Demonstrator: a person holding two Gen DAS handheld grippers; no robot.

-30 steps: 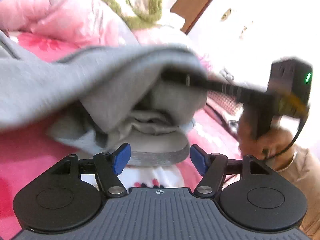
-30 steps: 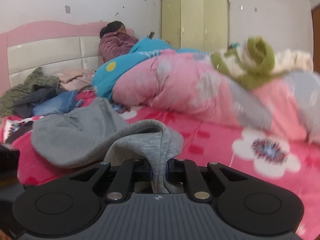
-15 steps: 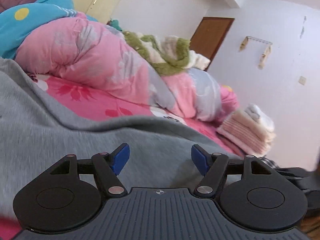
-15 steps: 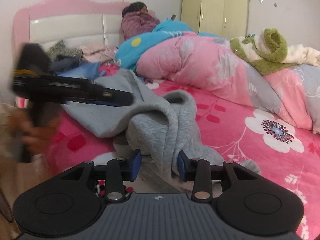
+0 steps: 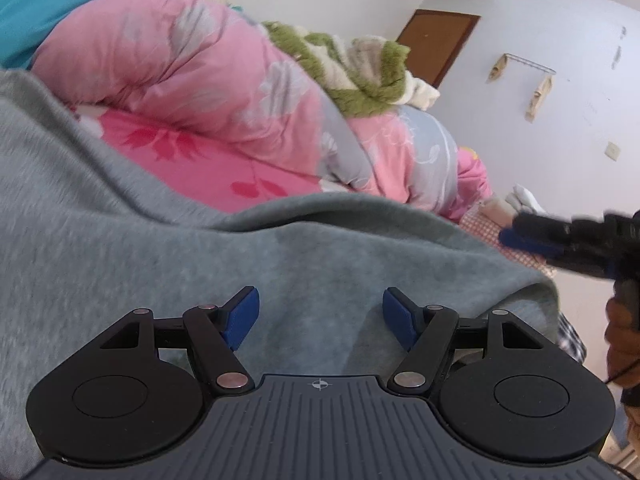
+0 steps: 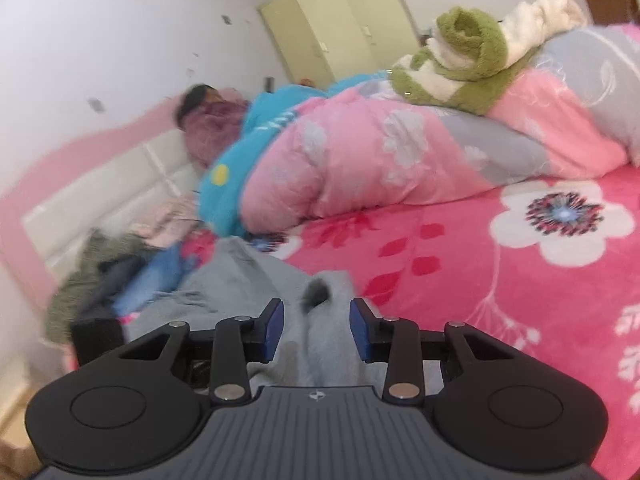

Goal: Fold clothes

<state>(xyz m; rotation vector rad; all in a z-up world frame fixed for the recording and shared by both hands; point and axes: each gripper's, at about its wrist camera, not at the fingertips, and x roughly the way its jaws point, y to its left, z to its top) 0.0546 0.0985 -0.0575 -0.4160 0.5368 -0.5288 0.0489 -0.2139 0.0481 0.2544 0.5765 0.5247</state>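
Left tongs (image 5: 320, 318), blue pads spread wide, are hovering over the soft grey fleece garment (image 5: 132, 248) filling the lower frame on the pink floral bed (image 6: 500, 264). Right tongs (image 6: 316, 328) are gaping around its raised fold, gripping nothing.

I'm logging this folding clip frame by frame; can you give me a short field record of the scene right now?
garment: grey sweatshirt, spread on the bed
surface: pink floral bedspread
left gripper: open, over the grey fabric
right gripper: open, a fold of grey fabric between the fingers, not pinched
background: pink quilt, green and white towel on top
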